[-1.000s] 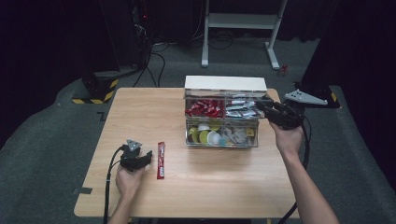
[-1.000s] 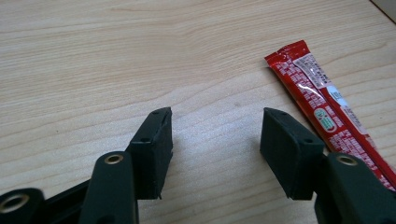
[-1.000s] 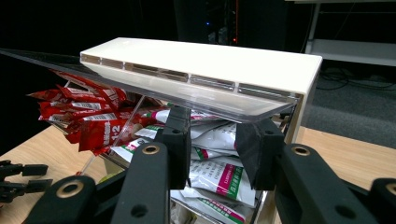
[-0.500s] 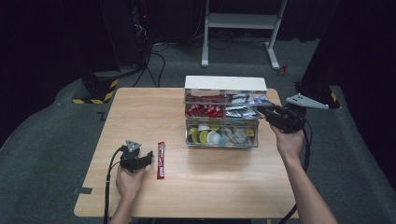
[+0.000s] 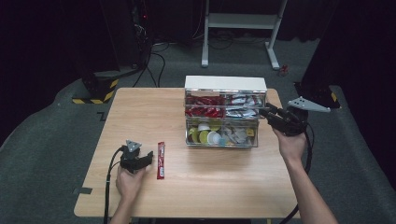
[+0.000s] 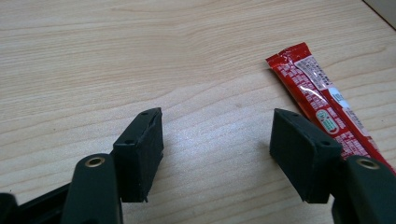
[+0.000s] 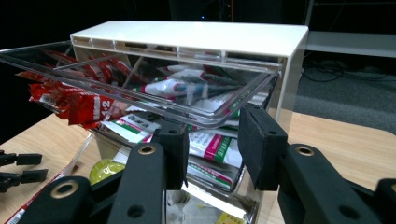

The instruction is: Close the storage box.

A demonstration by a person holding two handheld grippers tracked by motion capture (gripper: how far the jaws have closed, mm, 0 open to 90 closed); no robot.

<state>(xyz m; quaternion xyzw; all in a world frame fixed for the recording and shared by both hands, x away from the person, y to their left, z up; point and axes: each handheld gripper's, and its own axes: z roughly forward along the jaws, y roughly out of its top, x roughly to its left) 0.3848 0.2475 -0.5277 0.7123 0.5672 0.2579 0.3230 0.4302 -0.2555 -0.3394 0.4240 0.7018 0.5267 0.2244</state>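
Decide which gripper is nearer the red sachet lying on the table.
Left. The left gripper sits open just beside the red sachet; the right gripper is across the table at the drawer organiser.

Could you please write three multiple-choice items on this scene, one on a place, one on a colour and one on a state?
1. Where does the loose sachet lie?
A. On the table, beside the left gripper
B. Inside the organiser's top drawer
C. On the floor

2. What colour is that sachet?
A. Blue
B. Red
C. Green

3. How do the left gripper's jaws stand?
A. Shut on the sachet
B. Shut with nothing between them
C. Open, with bare wood between them

Answers:
1. A, as the high view shows it flat on the wood, just to the gripper's right.
2. B, as its wrapper is red in the left gripper view, with small white print.
3. C, as the left gripper view shows a wide gap and the sachet outside it.
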